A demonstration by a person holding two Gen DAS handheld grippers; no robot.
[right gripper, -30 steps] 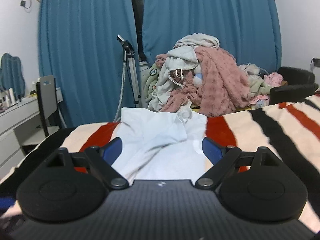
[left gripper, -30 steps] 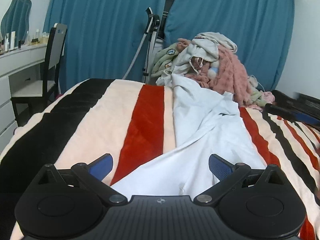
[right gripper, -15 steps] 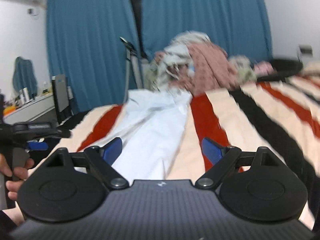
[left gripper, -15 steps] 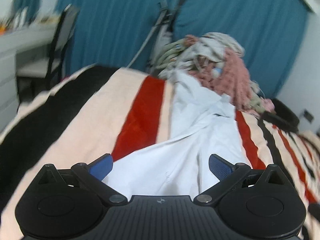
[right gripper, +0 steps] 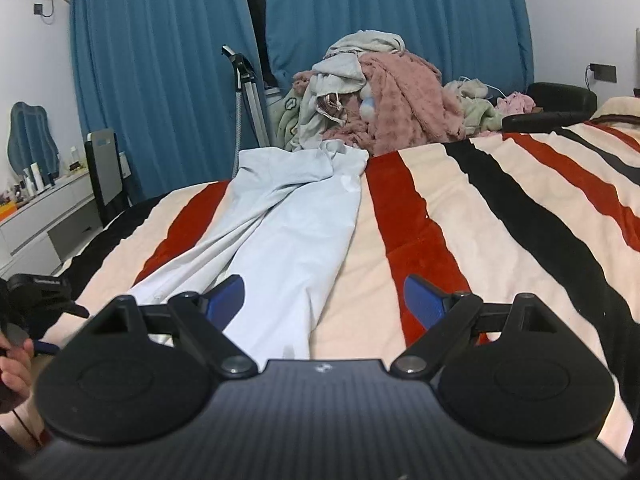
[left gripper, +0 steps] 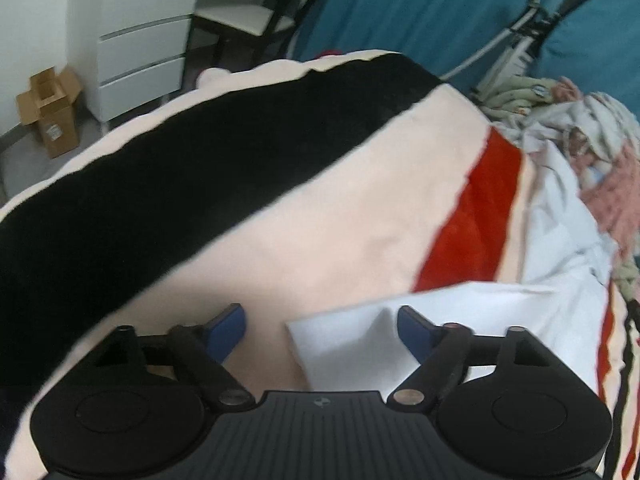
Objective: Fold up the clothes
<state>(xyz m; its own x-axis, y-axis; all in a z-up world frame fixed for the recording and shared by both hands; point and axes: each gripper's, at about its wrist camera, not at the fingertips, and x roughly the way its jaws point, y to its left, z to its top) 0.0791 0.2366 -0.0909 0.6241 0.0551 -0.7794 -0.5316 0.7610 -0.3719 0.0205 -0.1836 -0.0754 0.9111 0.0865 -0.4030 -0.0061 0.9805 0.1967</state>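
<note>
Holding the blue fingers (left gripper: 228, 328) of the left gripper (left gripper: 320, 326) spread wide, pinching nothing, with the near corner of the pale garment (left gripper: 500, 308) lying between them, closer to the right-hand pad. Not managing to tell whether the pads are touching the cloth or hovering just over it.

Keeping the right gripper (right gripper: 323, 298) spread as well, gripping nothing, with its fingers (right gripper: 424, 302) straddling the garment's right edge: one pad over the cloth, the other over bare blanket.

Seeing the garment (right gripper: 288, 240) stretching as a long, creased strip from the bed's near edge towards its far edge, with one part lapping over another along its length. Fitting either a lengthwise fold already laid or cloth merely rumpled, so not judging which.

Risking, on closing here, a bite into the striped blanket (right gripper: 480, 220) together with the cloth, both being soft and lying flat against each other. Risking also a catch on the upper layer only, leaving the lower one behind and spoiling any fold. Aiming the left gripper steeply tilted, so possibly missing the corner or pinching too little and letting it slip. Lifting the two sides unevenly, likely skewing the strip. Pulling hard, possibly dragging the far end, which seems to be meeting the heap of clothes (right gripper: 380, 96) at the far edge, and snagging something there.
</note>
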